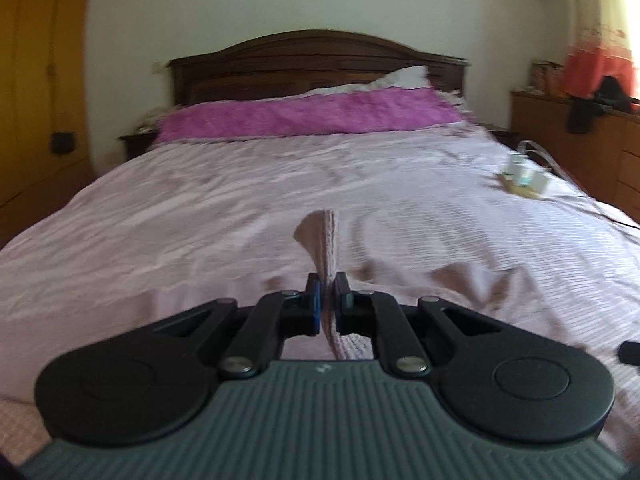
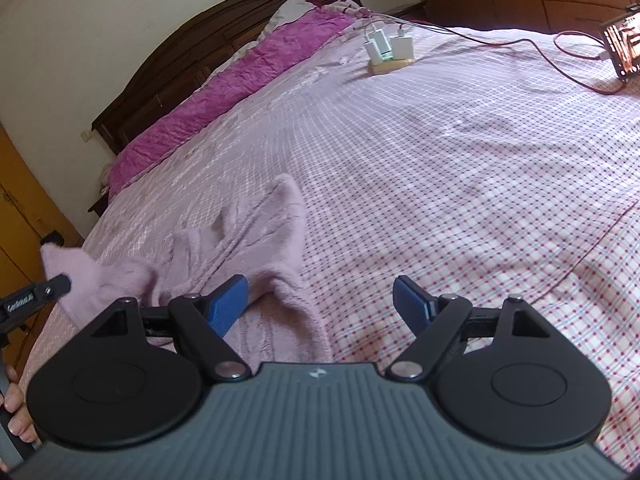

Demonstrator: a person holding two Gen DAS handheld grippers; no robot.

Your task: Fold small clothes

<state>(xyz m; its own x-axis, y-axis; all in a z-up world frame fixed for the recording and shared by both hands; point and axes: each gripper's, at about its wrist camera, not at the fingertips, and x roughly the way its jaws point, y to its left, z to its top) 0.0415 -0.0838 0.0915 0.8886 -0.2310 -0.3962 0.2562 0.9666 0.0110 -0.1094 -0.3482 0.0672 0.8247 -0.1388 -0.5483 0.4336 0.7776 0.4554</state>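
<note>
A small pale pink fuzzy garment (image 2: 256, 236) lies spread on the checked bedspread (image 2: 460, 184). In the left wrist view my left gripper (image 1: 328, 292) is shut on a ribbed edge of that garment (image 1: 326, 240), which sticks up between the pads above the bed. In the right wrist view the left gripper's black tip (image 2: 52, 286) shows at the left edge, lifting a corner of the garment (image 2: 68, 264). My right gripper (image 2: 320, 298) hangs open over the garment's near right edge; its blue left fingertip (image 2: 228, 300) is over the cloth, and nothing is pinched.
A wooden block with white chargers (image 2: 386, 50) and a red cable (image 2: 568, 64) lie farther up the bed. A lit phone (image 2: 622, 46) stands at the far right. A magenta pillow cover (image 1: 312, 114) and dark headboard (image 1: 316, 56) are beyond. A hand (image 2: 14, 412) shows bottom left.
</note>
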